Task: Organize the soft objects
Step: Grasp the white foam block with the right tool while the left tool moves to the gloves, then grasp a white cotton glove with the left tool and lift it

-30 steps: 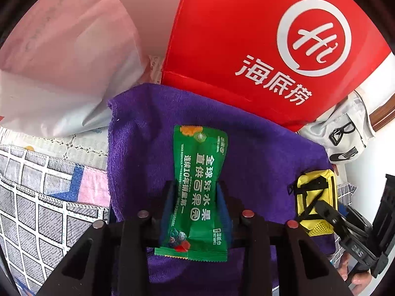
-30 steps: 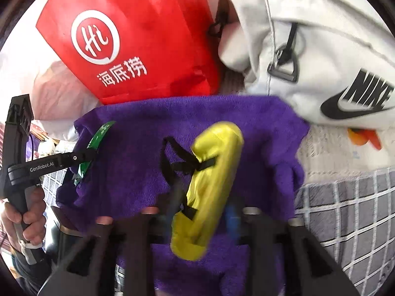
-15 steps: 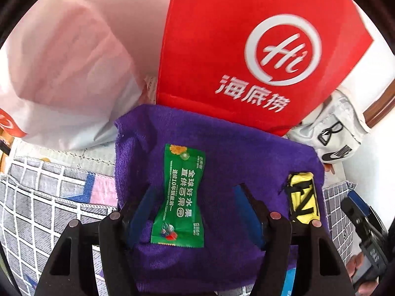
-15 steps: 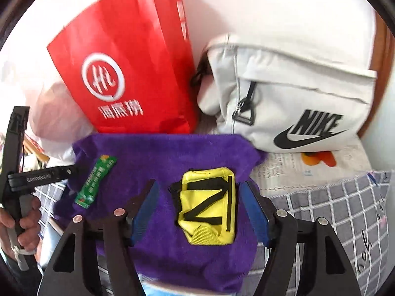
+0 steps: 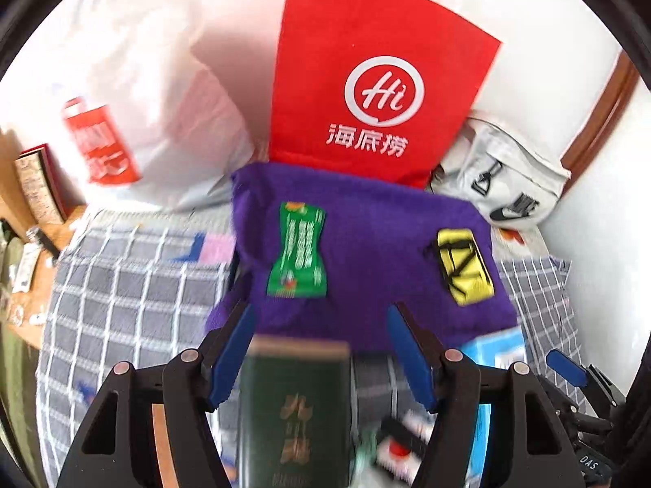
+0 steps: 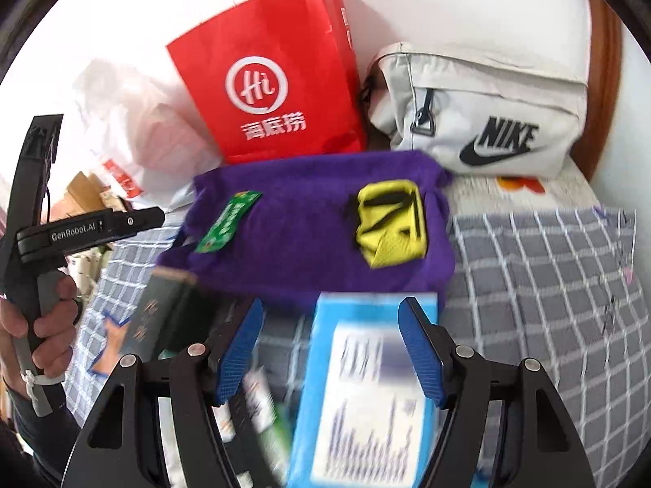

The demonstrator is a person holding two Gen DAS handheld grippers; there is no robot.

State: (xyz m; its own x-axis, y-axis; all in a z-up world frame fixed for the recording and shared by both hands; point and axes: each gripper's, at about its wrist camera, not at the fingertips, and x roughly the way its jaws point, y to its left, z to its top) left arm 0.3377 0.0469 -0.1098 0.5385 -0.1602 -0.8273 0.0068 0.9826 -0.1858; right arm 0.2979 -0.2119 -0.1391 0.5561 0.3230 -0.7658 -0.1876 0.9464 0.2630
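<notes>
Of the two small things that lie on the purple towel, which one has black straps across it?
The yellow pouch, lying on the side of the purple towel nearer the white Nike bag. The green packet at the other side is flat and has printed text only.

Each camera sits on its tongs and looks forward and down at the bed from close by. Both views share the purple towel (image 5: 366, 252) (image 6: 309, 219) and red bag (image 5: 378, 81) (image 6: 264, 73)

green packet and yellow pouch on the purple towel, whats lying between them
Nothing: only bare purple towel between the green packet and the yellow pouch. Both wrist views show it.
</notes>
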